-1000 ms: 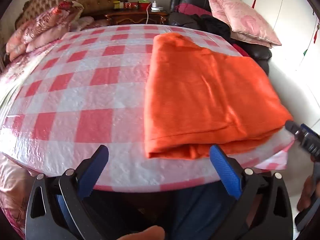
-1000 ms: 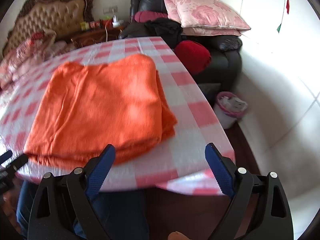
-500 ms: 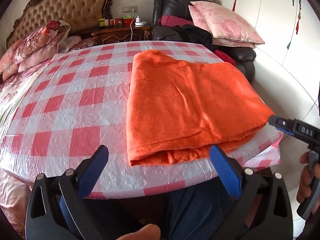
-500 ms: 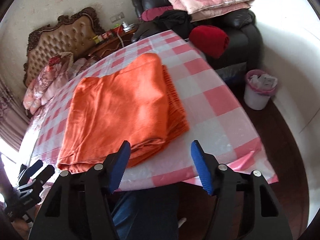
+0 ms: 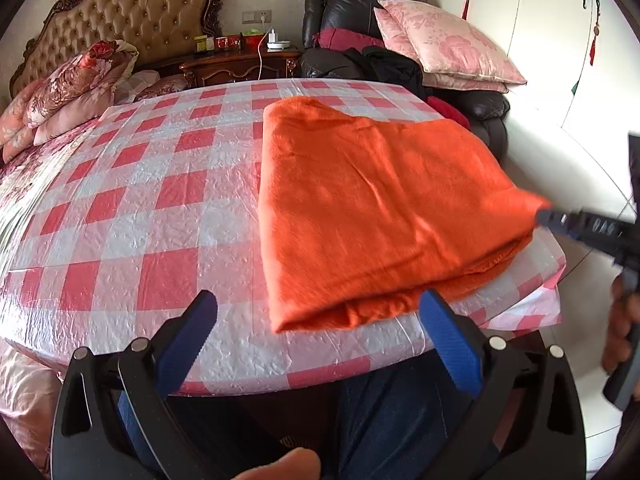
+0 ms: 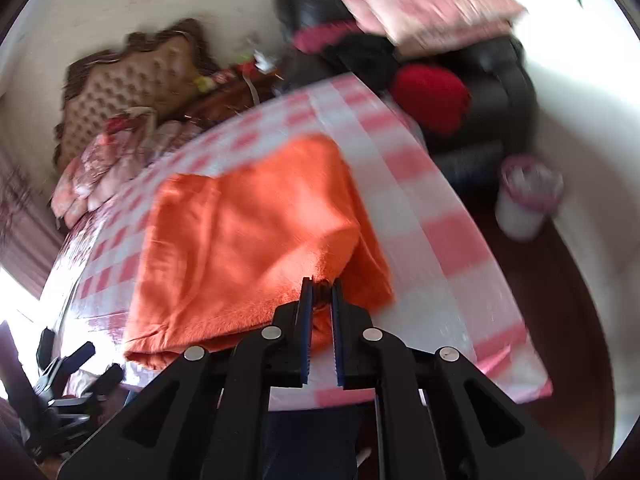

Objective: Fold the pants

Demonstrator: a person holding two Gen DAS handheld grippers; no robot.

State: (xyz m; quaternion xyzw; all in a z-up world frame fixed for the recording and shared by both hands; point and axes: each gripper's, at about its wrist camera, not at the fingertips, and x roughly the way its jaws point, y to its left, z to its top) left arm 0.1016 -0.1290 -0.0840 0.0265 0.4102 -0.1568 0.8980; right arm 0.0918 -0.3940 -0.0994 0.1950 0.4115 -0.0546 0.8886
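Note:
Folded orange pants (image 5: 380,208) lie on the right half of a table with a red-and-white checked cloth (image 5: 160,200). My left gripper (image 5: 320,300) hovers open at the table's front edge, just short of the pants' near left corner, with nothing between its blue pads. In the right wrist view my right gripper (image 6: 321,284) is shut on the near right corner of the pants (image 6: 240,240), and the top layer rises slightly there. The right gripper's tip (image 5: 548,216) shows at that corner in the left wrist view. The left gripper (image 6: 80,360) shows at the lower left.
A bed with a tufted headboard (image 5: 132,12) and pillows is at the back left, and a nightstand (image 5: 240,64) is behind the table. A black sofa (image 5: 480,108) with pink pillows stands at the right, with a small bin (image 6: 528,200) on the floor. A person's blue-trousered legs (image 5: 392,420) are below the front edge.
My right gripper's jaws went from wide open to shut on the pants' near right corner. The left gripper stayed open near the front edge.

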